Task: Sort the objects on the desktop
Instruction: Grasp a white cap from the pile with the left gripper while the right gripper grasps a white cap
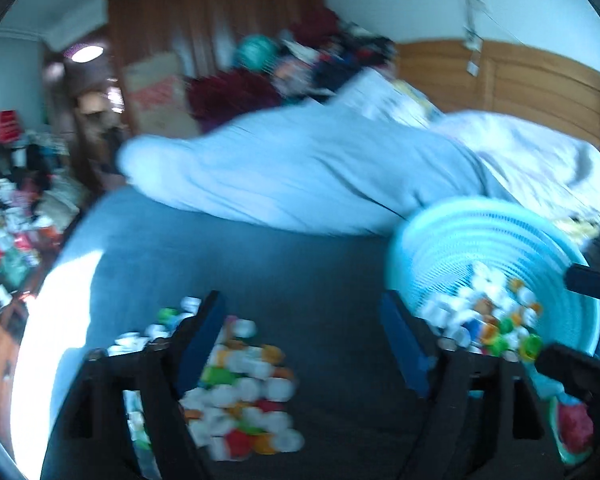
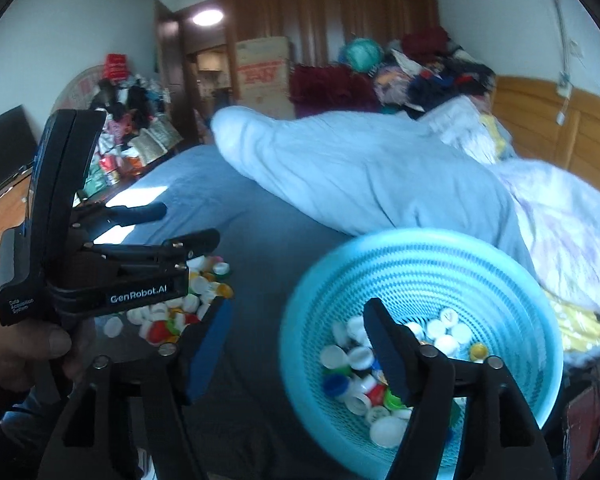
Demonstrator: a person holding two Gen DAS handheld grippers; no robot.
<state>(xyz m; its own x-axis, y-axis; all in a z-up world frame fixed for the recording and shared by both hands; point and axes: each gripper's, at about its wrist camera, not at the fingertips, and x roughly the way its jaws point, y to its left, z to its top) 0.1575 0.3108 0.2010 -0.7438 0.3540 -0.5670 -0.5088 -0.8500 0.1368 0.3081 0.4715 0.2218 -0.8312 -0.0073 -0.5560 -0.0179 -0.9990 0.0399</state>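
A loose pile of coloured and white bottle caps (image 1: 240, 392) lies on the blue bed sheet (image 1: 320, 280). A light blue mesh basket (image 1: 500, 232) to the right holds several more caps (image 1: 496, 320). My left gripper (image 1: 302, 308) is open above the sheet, its left finger over the pile, with nothing between the pads. In the right wrist view my right gripper (image 2: 296, 308) is open too, its right finger over the basket (image 2: 500, 280) and the caps (image 2: 388, 428) inside. The left gripper (image 2: 190, 222), held by a hand (image 2: 20, 344), hovers over the pile (image 2: 172, 312).
A pale blue duvet (image 2: 360, 172) lies bunched across the bed behind the basket. A cluttered heap (image 2: 132, 120) fills the left side. A cardboard box (image 2: 264, 72) and piled clothes (image 2: 420, 68) stand at the back, a wooden headboard (image 2: 560, 132) at the right.
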